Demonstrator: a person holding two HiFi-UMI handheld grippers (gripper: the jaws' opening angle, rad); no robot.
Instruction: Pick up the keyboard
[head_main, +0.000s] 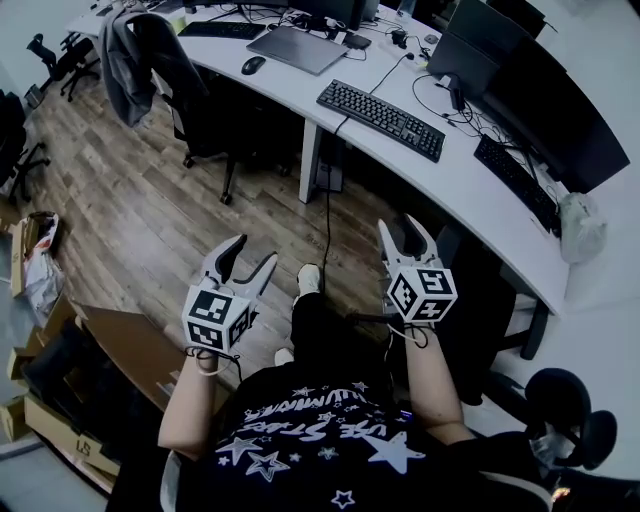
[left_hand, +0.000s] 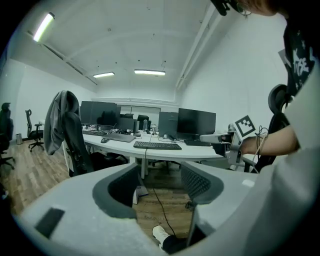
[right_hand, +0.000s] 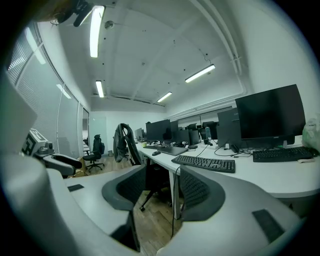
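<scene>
Short of the white desk (head_main: 470, 190), we hold both claws empty: the left gripper (head_main: 255, 250) has its jaws apart over bare floor, and so does the right gripper (head_main: 399, 226). The black keyboard (head_main: 381, 119) lies untouched on the desk ahead, well apart from both. Reaching, gripping and lifting are all still to do.

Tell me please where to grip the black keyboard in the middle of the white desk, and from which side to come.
Probably by its two short ends: the left gripper on the left end, the right gripper on the right, both coming from the near edge of the desk. The keyboard lies flat, long and thin, along that edge.
</scene>
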